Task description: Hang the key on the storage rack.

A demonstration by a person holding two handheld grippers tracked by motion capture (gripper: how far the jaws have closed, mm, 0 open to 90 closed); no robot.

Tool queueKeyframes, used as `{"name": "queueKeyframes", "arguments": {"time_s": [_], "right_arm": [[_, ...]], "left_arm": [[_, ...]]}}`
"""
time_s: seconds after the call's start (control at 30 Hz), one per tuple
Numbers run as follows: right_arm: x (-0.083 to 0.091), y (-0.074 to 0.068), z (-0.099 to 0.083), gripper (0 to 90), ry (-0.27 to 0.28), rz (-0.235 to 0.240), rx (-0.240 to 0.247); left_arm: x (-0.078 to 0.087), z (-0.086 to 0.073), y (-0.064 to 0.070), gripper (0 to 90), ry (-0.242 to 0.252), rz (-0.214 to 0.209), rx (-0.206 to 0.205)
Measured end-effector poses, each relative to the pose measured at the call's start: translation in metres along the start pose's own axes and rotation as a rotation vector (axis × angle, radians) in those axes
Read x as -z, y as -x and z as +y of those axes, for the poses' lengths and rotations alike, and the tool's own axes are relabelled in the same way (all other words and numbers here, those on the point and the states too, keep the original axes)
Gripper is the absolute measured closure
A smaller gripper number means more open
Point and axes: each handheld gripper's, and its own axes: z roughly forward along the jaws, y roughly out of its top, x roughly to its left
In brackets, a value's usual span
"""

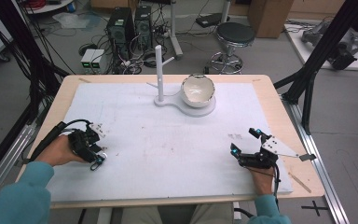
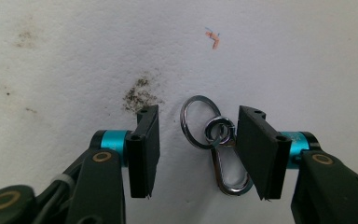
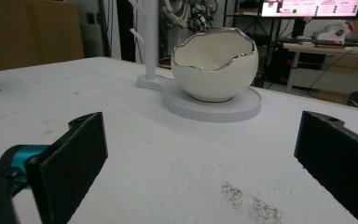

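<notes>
Even, diffuse overhead room light, soft faint shadows on the white bench [image 1: 168, 149], mild glare on the keyring [image 2: 216, 140] metal and bowl [image 3: 214, 65] rim, near claw pads slightly blurred, high view soft and low-resolution.

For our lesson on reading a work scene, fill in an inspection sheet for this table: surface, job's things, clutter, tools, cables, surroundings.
Surface: white mat on a wooden table, with dark smudges.
Job's things: metal key ring with clip lying flat between the left tool's jaws; white stand with pegs; egg-shaped bowl on the stand's round base.
Clutter: nothing seen beyond a small orange scrap.
Tools: left tool open around the ring, right jaw at or touching the clip; right tool open, empty, facing the bowl.
Cables: one trails from the left tool.
Surroundings: stool, computer towers, floor cables.
</notes>
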Motion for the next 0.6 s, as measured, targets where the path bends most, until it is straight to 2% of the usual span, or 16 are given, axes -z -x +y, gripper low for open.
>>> {"name": "queueKeyframes", "arguments": {"time_s": [0.33, 0.6], "right_arm": [[0.0000, -0.0001, 0.0000, 1.7, 0.000, 0.002, 0.001], [-0.0001, -0.0001, 0.0000, 1.7, 0.000, 0.001, 0.005]], "left_arm": [[-0.0006, 0.0003, 0.0021, 60.8, 0.002, -0.013, 0.027], [0.0013, 0.0006, 0.0015, 69.5, -0.012, -0.024, 0.013]]}}
